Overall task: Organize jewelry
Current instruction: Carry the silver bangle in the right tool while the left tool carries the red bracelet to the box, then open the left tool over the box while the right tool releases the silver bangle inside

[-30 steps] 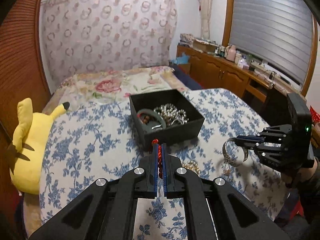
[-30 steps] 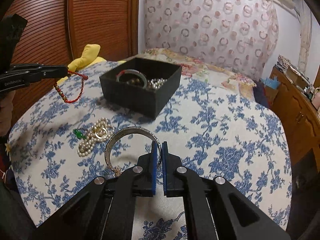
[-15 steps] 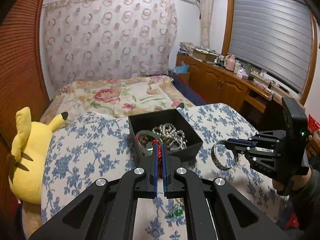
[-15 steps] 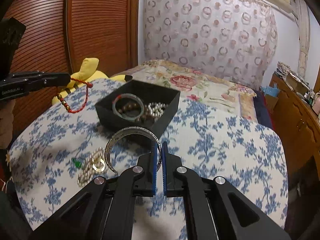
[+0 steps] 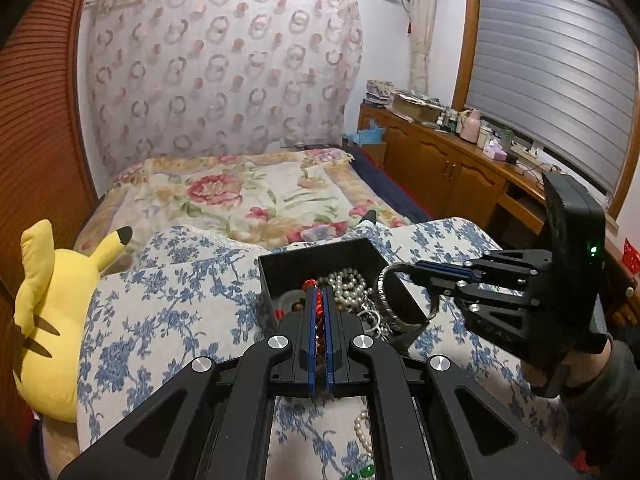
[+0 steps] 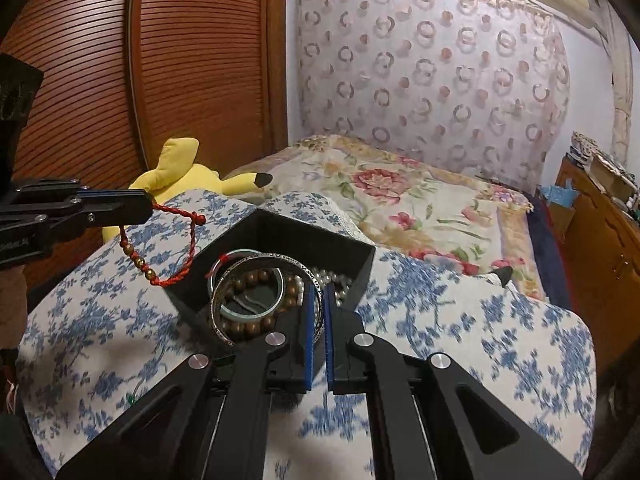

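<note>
Pinching a red cord bracelet (image 6: 168, 248), the left gripper (image 6: 150, 209) hangs left of the black box (image 6: 362, 258), while the right gripper (image 6: 318, 292) clamps a silver bangle (image 6: 240, 270) above it

no legible text, only blurred lettering on the left hand-held gripper (image 6: 150, 210)

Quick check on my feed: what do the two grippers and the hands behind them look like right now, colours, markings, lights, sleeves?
Both grippers are matte black plastic with triangular cut-outs, silver bolt heads and blue pads lining the fingers. The right gripper carries a black block with a small green light lit. The left gripper has faint white lettering on its side, too blurred to read. The right hand wears a dark glove and a grey sleeve.
</note>
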